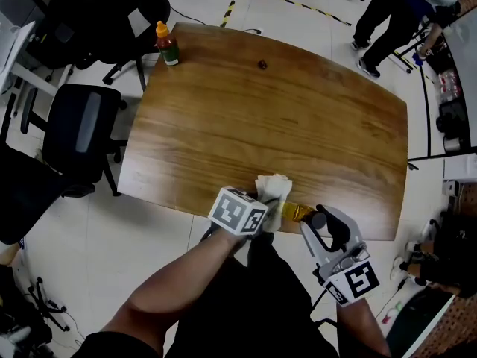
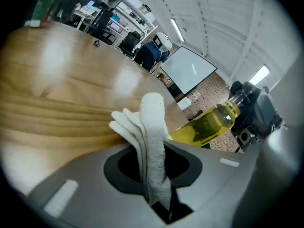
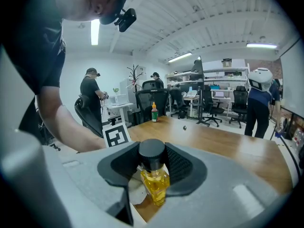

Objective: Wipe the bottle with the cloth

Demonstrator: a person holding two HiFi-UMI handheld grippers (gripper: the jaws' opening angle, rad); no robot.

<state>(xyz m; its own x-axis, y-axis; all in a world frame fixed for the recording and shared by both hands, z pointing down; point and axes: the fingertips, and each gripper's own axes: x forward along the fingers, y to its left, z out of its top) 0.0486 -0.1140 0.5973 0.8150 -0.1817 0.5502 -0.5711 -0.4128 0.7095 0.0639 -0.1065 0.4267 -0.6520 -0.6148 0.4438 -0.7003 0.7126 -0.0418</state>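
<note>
My right gripper point(image 3: 153, 161) clenched on black cap of clear bottle point(image 3: 155, 183). Yellow liquid inside, fill level hard to judge. Bottle held sideways above near edge of brown wooden table point(image 1: 298, 125). My left gripper point(image 2: 154, 186) pinching folded white cloth point(image 2: 151, 137), just beside bottle body; contact unclear. Bottle base hidden behind cloth in head view.

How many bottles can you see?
2. A yellow bottle is gripped by the right claw at the table's near edge, beside the cloth. An orange-capped bottle stands on the table's far left corner. More may hide in the cluttered room behind.
</note>
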